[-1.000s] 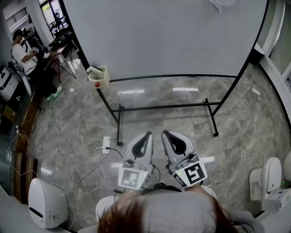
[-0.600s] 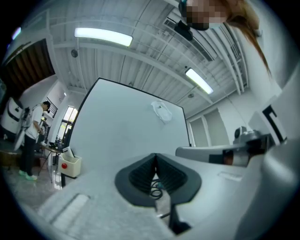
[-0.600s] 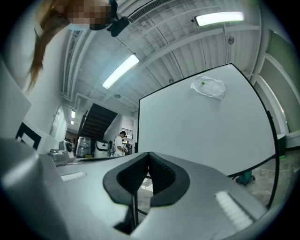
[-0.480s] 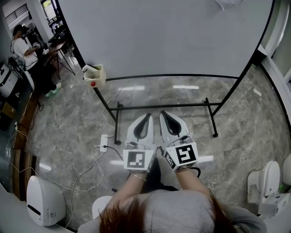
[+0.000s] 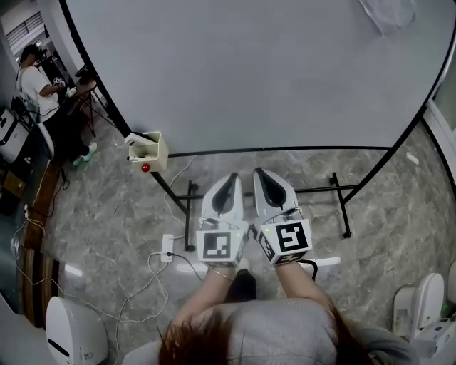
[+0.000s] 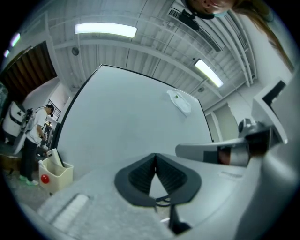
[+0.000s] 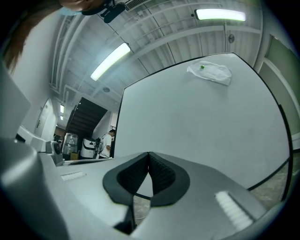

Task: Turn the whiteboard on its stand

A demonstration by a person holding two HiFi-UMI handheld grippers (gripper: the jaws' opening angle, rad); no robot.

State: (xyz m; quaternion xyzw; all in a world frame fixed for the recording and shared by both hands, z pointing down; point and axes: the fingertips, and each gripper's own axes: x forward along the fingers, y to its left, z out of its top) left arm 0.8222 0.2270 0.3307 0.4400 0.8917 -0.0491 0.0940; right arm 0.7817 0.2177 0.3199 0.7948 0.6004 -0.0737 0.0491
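The whiteboard (image 5: 256,71) stands upright on its black stand (image 5: 313,190), its pale, bare face filling the upper part of the head view and most of both gripper views (image 6: 131,117) (image 7: 201,122); a crumpled white bag (image 5: 388,14) clings near its top right corner, with a small green spot on it that is too small to read in the right gripper view (image 7: 211,72). The board is ahead of both claws and apart from them, neither one touching it or its frame. The left gripper (image 5: 232,178) and right gripper (image 5: 259,174) are side by side, close together, pointing at the board's lower edge, their tips lying over the stand's low foot rail in the head view. The left gripper (image 6: 155,154) has its jaws clenched, tips meeting with nothing between them, and the right gripper (image 7: 149,153) is clenched the same way, empty. The only markings that show are the black-and-white square patterns on the marker cubes (image 5: 219,245) at the rear of each claw. A beige box (image 5: 148,148) with a red ball (image 5: 145,167) hangs at the board's lower left corner. A white power strip (image 5: 167,246) and its cable lie on the grey marble floor (image 5: 107,207) to the left, a white unit (image 5: 75,331) stands at the lower left, and a person (image 5: 35,82) sits at a desk far left
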